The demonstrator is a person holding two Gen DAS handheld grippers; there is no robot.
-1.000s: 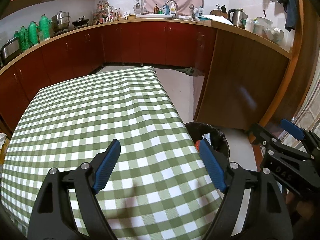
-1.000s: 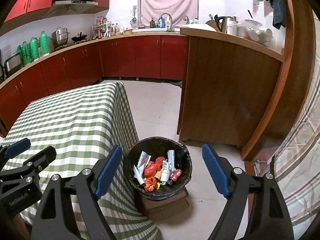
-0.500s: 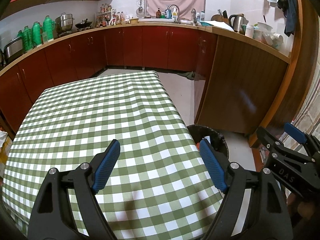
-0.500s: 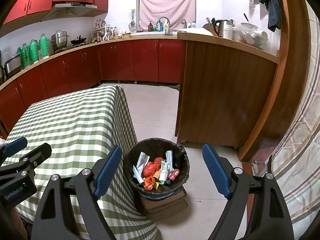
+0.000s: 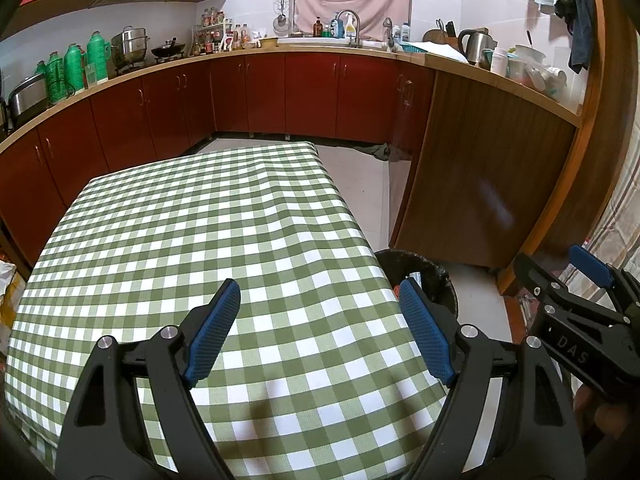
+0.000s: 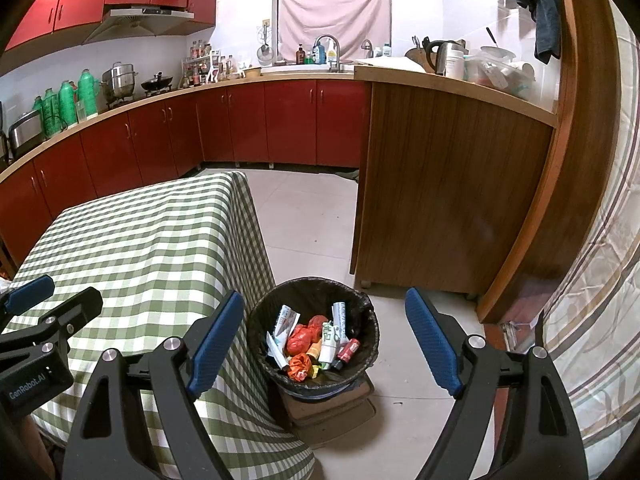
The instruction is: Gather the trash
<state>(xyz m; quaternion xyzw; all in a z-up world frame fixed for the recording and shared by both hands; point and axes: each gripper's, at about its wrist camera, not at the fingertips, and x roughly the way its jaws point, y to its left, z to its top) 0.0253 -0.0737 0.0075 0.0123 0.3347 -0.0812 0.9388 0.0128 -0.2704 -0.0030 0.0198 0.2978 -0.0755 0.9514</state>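
Observation:
A black-lined trash bin (image 6: 314, 300) stands on the floor at the table's right side, holding several wrappers, red crumpled bags and a small can (image 6: 349, 350). In the left wrist view only the bin's rim (image 5: 416, 262) shows past the table edge. My left gripper (image 5: 320, 328) hovers open above the near end of the green checked tablecloth (image 5: 200, 232), nothing between its blue pads. My right gripper (image 6: 325, 338) hangs open above the bin, empty. Each gripper appears in the other's view: the right gripper (image 5: 560, 280) at the right edge, the left gripper (image 6: 52, 296) at the left edge.
The bin sits on a low brown stand (image 6: 332, 404). A wooden counter end (image 6: 440, 200) rises behind it, a striped curtain (image 6: 592, 300) hangs at the right. Red cabinets (image 5: 312, 96) with pots and bottles line the far wall. Tiled floor (image 6: 312, 220) lies between table and counter.
Both grippers have drawn back and risen slightly, so the table and bin look a little farther away. Both stayed open and empty.

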